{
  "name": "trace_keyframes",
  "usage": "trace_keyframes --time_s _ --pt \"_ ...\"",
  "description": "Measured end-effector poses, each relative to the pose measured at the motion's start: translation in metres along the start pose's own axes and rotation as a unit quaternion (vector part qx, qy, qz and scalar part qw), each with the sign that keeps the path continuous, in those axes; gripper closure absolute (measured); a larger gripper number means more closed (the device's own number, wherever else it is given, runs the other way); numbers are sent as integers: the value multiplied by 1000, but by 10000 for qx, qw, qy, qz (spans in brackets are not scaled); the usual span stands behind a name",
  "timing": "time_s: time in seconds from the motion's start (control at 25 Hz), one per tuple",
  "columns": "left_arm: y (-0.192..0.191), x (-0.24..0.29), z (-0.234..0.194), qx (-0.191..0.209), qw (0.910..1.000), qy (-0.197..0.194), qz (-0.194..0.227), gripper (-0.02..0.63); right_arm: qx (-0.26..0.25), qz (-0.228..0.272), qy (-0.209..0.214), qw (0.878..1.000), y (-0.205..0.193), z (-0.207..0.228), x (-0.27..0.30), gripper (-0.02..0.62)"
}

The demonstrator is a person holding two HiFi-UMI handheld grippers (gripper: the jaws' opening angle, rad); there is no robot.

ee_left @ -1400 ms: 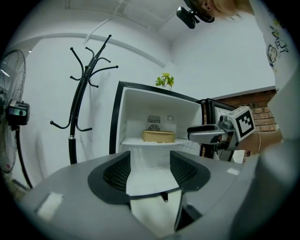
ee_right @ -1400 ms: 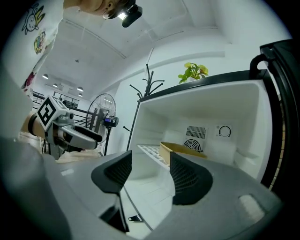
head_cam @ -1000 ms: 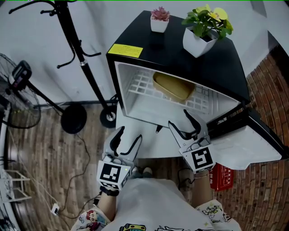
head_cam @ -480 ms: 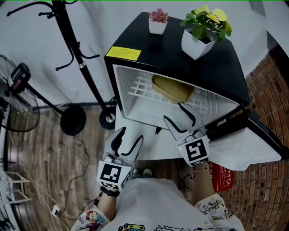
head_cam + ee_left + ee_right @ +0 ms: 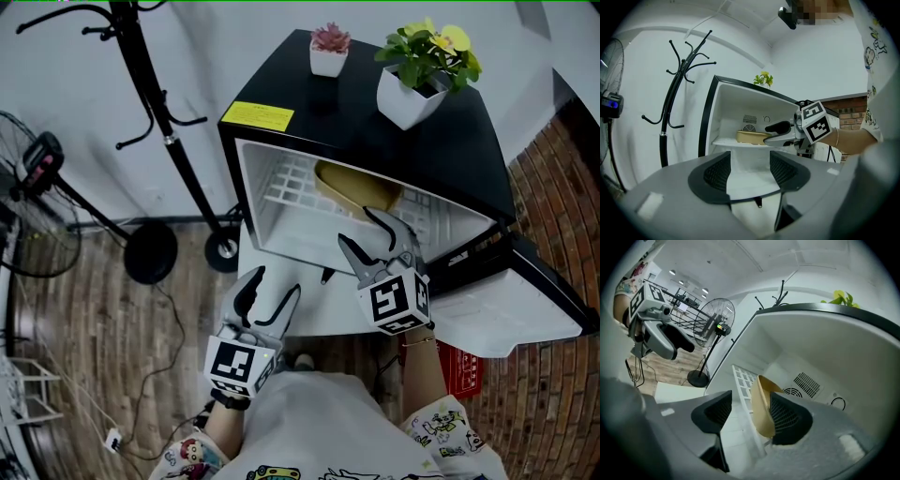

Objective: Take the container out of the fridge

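Note:
A tan oblong container (image 5: 356, 188) rests on the white wire shelf (image 5: 291, 183) inside the open black fridge (image 5: 394, 122). It also shows in the left gripper view as a tan container (image 5: 752, 136) and in the right gripper view as a container (image 5: 761, 406) on edge. My right gripper (image 5: 377, 234) is open at the fridge mouth, its jaws just short of the container's near rim. My left gripper (image 5: 267, 295) is open and empty, low in front of the fridge.
The fridge door (image 5: 525, 300) hangs open to the right. Two potted plants (image 5: 424, 66) stand on the fridge top. A black coat stand (image 5: 159, 103) and a floor fan (image 5: 37, 164) are at the left. A red box (image 5: 459, 370) lies on the brick floor.
My right gripper has moved up and forward toward the fridge opening, closing in on the container. The left gripper has hardly moved.

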State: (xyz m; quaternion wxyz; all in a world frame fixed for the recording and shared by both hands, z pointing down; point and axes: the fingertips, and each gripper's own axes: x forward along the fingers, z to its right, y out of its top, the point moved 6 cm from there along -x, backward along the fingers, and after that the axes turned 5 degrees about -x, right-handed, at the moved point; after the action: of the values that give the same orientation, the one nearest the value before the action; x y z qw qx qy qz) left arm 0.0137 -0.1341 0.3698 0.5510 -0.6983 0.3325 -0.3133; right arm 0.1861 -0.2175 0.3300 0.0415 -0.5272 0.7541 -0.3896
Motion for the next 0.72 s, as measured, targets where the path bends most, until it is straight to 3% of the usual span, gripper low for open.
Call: trace_keyframes --time_s 0.4,0.72 --pt "-3 -1 6 -64 10000 8 12 345 -558 -574 45 9968 -11 1 14 347" --pt "-7 -4 7 -48 10000 22 59 347 -751 -754 -10 9943 -15 9 20 347"
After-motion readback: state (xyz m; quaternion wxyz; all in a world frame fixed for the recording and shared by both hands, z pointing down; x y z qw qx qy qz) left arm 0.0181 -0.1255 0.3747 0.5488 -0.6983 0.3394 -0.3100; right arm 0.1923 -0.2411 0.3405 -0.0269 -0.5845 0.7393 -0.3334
